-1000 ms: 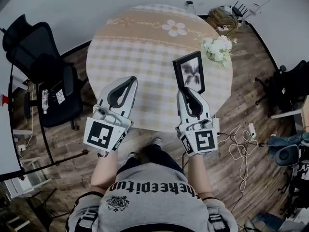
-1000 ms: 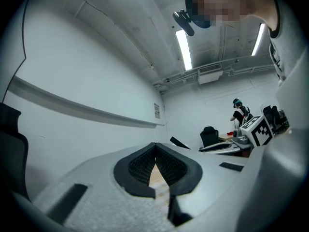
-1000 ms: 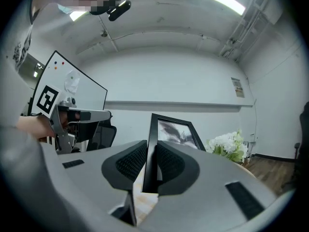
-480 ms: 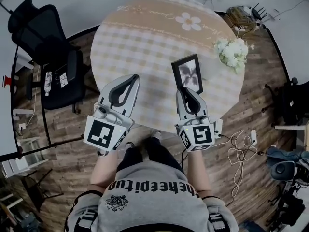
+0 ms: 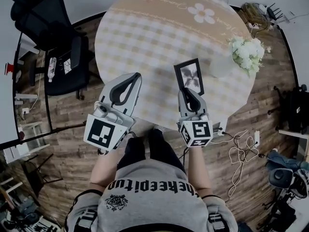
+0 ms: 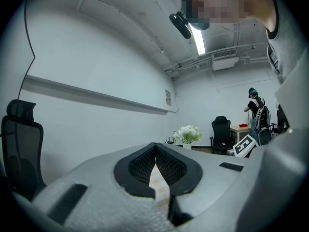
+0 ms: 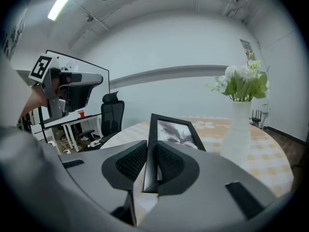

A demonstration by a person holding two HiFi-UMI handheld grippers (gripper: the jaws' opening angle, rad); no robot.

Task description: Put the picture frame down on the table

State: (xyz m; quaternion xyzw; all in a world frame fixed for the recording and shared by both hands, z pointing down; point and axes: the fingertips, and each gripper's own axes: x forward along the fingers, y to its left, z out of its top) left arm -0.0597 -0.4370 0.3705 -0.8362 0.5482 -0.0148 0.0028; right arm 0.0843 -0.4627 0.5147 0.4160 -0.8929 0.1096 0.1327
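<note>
A black picture frame [image 5: 189, 76] with a grey flower print is clamped at its near edge by my right gripper [image 5: 190, 96], over the near right part of the round table [image 5: 145, 37]. In the right gripper view the frame [image 7: 170, 135] stands between the two jaws, which are shut on its edge, with its picture side facing right. My left gripper [image 5: 124, 88] hangs over the table's near left edge, jaws closed with nothing between them; its own view shows the tips of the left gripper [image 6: 155, 162] meeting.
A white vase of white flowers [image 5: 247, 52] stands at the table's right side, close beyond the frame. A black office chair [image 5: 48, 28] stands left of the table. Cables and a power strip [image 5: 241, 146] lie on the wooden floor at the right.
The view has shifted so the table sits higher and further right. The right gripper and frame have come slightly lower and nearer to me. The left gripper holds its place.
</note>
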